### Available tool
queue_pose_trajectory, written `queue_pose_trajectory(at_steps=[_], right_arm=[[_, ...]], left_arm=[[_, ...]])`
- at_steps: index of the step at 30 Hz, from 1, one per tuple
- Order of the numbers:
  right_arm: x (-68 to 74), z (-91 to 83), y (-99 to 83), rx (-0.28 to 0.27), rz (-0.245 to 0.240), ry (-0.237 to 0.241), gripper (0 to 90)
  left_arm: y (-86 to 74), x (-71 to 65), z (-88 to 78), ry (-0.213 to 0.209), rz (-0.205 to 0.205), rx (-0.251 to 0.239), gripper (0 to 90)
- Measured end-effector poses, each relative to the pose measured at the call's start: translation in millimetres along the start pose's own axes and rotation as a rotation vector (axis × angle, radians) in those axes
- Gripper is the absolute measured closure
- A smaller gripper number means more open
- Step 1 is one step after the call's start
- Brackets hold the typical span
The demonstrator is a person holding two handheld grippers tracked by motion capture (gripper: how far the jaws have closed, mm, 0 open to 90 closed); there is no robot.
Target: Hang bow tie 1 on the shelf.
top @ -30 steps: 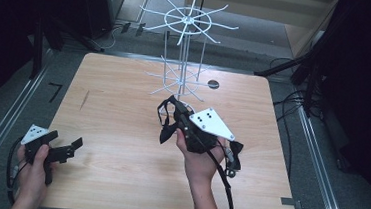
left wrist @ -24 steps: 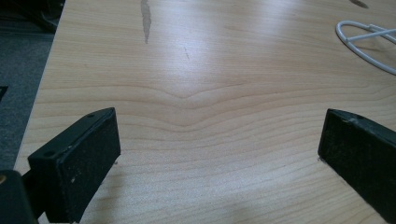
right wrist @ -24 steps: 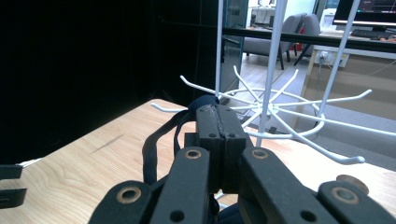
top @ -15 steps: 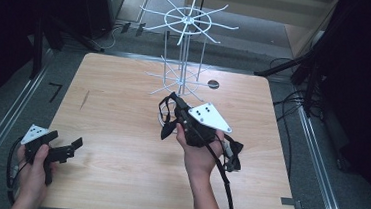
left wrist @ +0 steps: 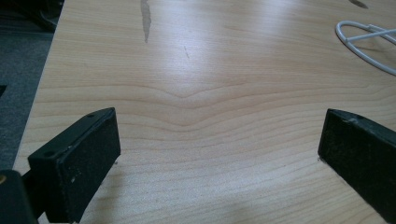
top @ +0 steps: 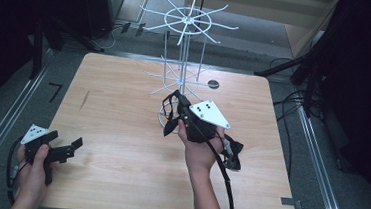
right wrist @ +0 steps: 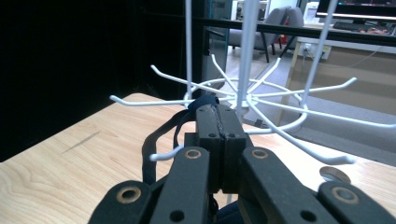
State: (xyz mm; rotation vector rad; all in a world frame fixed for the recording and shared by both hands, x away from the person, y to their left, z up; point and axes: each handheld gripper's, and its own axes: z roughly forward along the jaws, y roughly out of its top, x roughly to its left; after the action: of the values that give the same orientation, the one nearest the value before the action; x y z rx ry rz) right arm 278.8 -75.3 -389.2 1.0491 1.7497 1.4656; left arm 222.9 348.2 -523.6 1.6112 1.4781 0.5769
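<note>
- The wooden table (top: 121, 129) carries everything; in the left gripper view its bare grain lies between and beyond the two spread jaws.
- A white wire rack (top: 185, 21) stands on the table's far half, directly ahead of the right gripper's jaws. In the right gripper view its lower ring of hooked arms (right wrist: 280, 109) fans out just beyond and above the jaw tips, one short hook sitting just to the left of the jaws.
- The right gripper (top: 175, 114) is clenched: its jaws meet pad to pad and pinch a dark strap (right wrist: 161, 135), which rises over the jaw tips and loops down on their left side.
- The left gripper (top: 67, 148) rests low near the table's near-left corner with its jaws released and wide apart, nothing between them; the rack's white base ring (left wrist: 369, 44) lies well beyond the right-hand jaw.
- A small dark disc (top: 213, 84) lies on the table beyond the right gripper's jaws, to their right.
</note>
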Motion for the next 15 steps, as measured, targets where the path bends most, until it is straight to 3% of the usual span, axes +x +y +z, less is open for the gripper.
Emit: queue_pose_trajectory(at_steps=[9, 15], right_arm=[[-7.0, 2.0, -8.7, 0.015, 0.007, 0.002, 89.3], [-7.9, 0.6, -10.3, 0.014, -0.008, 0.018, 81.4]], left_arm=[[0.0, -0.1, 0.1, 0.001, 0.002, 0.0, 0.0], [0.0, -0.2, 0.1, 0.0, 0.001, -0.001, 0.0]])
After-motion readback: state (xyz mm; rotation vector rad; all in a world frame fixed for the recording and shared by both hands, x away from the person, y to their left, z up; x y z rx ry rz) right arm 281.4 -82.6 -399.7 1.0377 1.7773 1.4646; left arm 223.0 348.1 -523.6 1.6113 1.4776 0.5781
